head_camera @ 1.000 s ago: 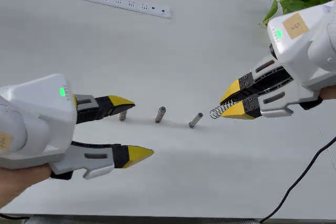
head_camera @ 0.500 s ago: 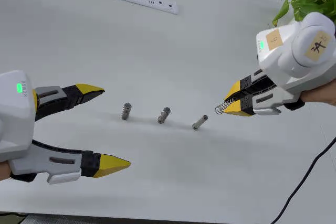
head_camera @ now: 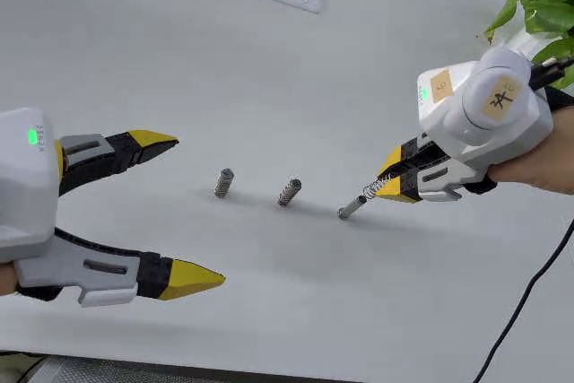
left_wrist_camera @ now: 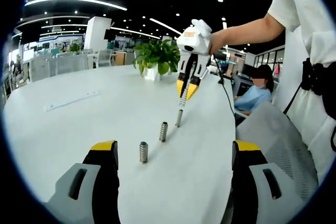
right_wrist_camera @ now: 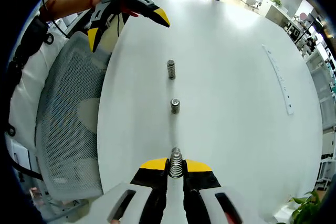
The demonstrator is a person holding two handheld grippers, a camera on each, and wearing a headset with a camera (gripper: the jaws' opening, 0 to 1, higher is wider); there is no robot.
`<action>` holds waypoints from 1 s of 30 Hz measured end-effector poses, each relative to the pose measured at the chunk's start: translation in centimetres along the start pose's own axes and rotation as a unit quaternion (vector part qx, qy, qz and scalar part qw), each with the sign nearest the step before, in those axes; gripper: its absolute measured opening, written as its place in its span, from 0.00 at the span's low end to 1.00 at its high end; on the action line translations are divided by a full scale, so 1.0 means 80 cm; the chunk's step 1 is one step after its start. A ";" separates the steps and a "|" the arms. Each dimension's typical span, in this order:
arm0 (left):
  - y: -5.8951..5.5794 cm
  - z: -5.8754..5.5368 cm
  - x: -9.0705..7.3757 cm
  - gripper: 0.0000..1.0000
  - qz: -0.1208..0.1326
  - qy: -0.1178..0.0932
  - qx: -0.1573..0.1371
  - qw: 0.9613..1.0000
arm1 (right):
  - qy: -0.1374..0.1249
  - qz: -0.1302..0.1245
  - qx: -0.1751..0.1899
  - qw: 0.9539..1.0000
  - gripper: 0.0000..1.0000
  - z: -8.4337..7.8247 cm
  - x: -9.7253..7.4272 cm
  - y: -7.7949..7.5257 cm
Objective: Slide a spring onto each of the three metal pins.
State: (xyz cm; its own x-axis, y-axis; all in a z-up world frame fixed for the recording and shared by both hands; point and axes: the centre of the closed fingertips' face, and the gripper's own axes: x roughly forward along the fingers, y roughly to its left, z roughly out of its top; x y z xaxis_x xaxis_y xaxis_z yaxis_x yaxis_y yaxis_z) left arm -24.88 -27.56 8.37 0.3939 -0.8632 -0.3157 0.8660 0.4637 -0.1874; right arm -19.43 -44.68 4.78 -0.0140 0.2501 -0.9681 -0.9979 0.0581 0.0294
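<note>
Your right gripper (head_camera: pixel 390 177) pinches the spring (head_camera: pixel 374 189) at the bare pin (head_camera: pixel 352 208) tip; misalignment may snag coils or topple it. Left gripper (head_camera: pixel 188 208) stands wide, empty.

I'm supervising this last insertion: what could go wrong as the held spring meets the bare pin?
1. The right gripper pinches the spring by its rear end; the free end could flex and slip past the bare pin.
2. A sideways push might tip that slim pin; the open left gripper hangs well away from it.
</note>
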 end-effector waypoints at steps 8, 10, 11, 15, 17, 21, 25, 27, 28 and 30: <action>-0.002 -0.003 0.002 0.89 -0.004 0.002 0.000 1.000 | 0.004 0.005 -0.002 1.000 0.07 0.003 0.003 0.007; -0.002 -0.003 0.002 0.89 -0.004 0.002 -0.001 1.000 | 0.007 0.005 -0.004 1.000 0.07 0.002 0.004 0.006; -0.003 -0.003 0.002 0.89 -0.004 0.001 -0.001 1.000 | 0.007 0.006 -0.004 1.000 0.07 0.002 0.004 0.006; -0.002 -0.004 0.002 0.89 -0.005 0.002 -0.003 1.000 | 0.009 0.009 -0.004 1.000 0.07 0.001 0.007 0.006; -0.002 -0.004 0.002 0.89 -0.005 0.002 -0.004 1.000 | 0.009 0.010 -0.003 1.000 0.07 -0.001 0.009 0.004; -0.003 -0.005 0.002 0.88 -0.006 0.003 -0.004 1.000 | 0.009 0.011 -0.003 1.000 0.07 -0.003 0.011 0.002; -0.004 -0.004 0.003 0.88 -0.007 0.001 -0.005 1.000 | 0.008 0.011 0.000 1.000 0.07 -0.003 0.011 -0.001; -0.004 -0.004 0.004 0.88 -0.008 0.000 -0.006 1.000 | 0.008 0.011 -0.001 1.000 0.07 -0.003 0.011 -0.002; -0.004 -0.004 0.004 0.88 -0.008 0.001 -0.006 1.000 | 0.008 0.011 0.000 1.000 0.07 -0.003 0.011 -0.002; -0.004 -0.004 0.004 0.88 -0.008 -0.001 -0.006 1.000 | 0.009 0.011 -0.002 1.000 0.07 -0.003 0.011 -0.002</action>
State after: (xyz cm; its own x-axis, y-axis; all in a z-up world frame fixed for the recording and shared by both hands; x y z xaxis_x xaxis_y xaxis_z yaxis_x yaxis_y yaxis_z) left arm -25.12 -27.92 8.06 0.3802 -0.8710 -0.3113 0.8684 0.4519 -0.2038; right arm -19.26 -44.75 3.89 -0.0378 0.2343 -0.9714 -0.9975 0.0488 0.0506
